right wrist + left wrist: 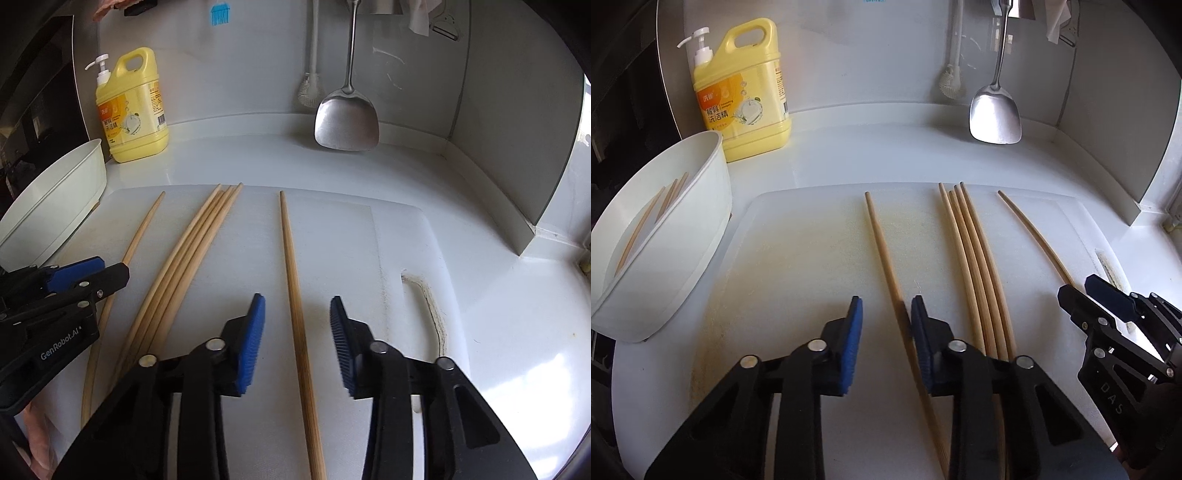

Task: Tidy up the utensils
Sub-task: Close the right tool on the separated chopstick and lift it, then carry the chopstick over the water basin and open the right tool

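**Two tongs over single chopsticks on the cutting board**

We see our left gripper [886,306] low over the white cutting board [798,229], jaws apart, with one single chopstick [882,243] lying lengthwise between the blue pads; the stick runs just beside the right-hand pad [919,325], and we cannot tell whether that pad touches it; the left-hand pad stands clear of it. Our right gripper [297,306] hangs the same way nearer the board's right edge, jaws apart, with another single chopstick [291,266] lying between the pads and touching neither. No earlier picture is to hand, so we say nothing of how the jaws came to this.

Between the two tongs lies a bundle of four chopsticks [967,236], side by side and touching, tips toward the board's far edge; nothing lies across either single stick.

Off the board's left edge stands a white oval holder [683,236] with a divider; a few chopsticks [661,206] already lean in its far compartment. Behind it, at the worktop's back left, stands a yellow detergent bottle [746,92] with a pump; against the back wall hang a steel spatula [995,110] and a white brush [951,81], both well apart from the board.
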### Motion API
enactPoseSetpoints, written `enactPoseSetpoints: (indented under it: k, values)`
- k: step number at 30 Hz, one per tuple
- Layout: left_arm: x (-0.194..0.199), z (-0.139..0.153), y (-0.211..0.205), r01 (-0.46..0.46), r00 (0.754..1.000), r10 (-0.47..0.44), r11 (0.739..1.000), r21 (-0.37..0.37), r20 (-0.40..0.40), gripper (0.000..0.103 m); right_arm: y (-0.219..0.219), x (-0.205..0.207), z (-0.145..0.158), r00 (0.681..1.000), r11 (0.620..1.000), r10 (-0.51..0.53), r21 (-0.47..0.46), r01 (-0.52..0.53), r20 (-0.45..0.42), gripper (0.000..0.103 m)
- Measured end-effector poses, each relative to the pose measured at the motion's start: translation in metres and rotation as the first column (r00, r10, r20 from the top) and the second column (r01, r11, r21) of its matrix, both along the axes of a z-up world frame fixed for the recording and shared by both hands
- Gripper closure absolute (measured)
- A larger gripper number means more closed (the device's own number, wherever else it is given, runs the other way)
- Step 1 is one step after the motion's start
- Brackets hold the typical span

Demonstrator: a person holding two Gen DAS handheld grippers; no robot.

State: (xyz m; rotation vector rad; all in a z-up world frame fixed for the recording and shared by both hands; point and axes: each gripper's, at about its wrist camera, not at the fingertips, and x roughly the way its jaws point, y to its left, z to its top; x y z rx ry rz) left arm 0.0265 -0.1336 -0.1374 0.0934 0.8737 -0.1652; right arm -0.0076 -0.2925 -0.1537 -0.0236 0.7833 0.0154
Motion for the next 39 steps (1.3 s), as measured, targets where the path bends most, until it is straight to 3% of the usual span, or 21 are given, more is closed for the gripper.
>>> enactPoseSetpoints:
  k: [2,13,18,25,29,32,39]
  values:
    - [-0.001,0.000,-0.003,0.015,1.000,-0.015,1.000,0.011,0.000,0.093,0.002,0.000,0.000,1.000,1.000,0.007,-0.005,-0.007,0.002,0.096]
    - [-0.005,0.008,0.008,0.017,0.997,-0.019,0.999,-0.033,-0.073,0.096,-0.016,-0.009,0.011,1.000,0.991,-0.007,0.131,0.007,-0.007,0.096]
    - [-0.010,0.038,0.013,0.015,0.998,-0.017,0.999,-0.037,-0.063,0.096,-0.021,-0.014,0.032,1.000,0.986,-0.002,0.164,0.002,-0.002,0.096]
    - [-0.023,0.097,0.032,-0.022,0.999,0.020,0.998,-0.059,-0.047,0.096,-0.011,-0.022,0.084,0.997,0.982,0.051,0.181,-0.060,0.053,0.096]
    - [-0.031,0.128,0.059,-0.056,0.998,0.055,0.994,-0.093,-0.018,0.096,0.010,-0.022,0.112,0.990,0.963,0.121,0.235,-0.134,0.070,0.096]
    - [-0.033,0.143,0.090,-0.090,0.996,0.090,0.990,-0.109,-0.004,0.096,0.043,-0.016,0.130,0.981,0.958,0.174,0.216,-0.189,0.086,0.096]
    - [-0.020,0.156,0.186,-0.141,0.989,0.145,0.986,-0.094,0.041,0.096,0.143,0.009,0.152,0.958,0.938,0.258,0.207,-0.279,0.123,0.096]
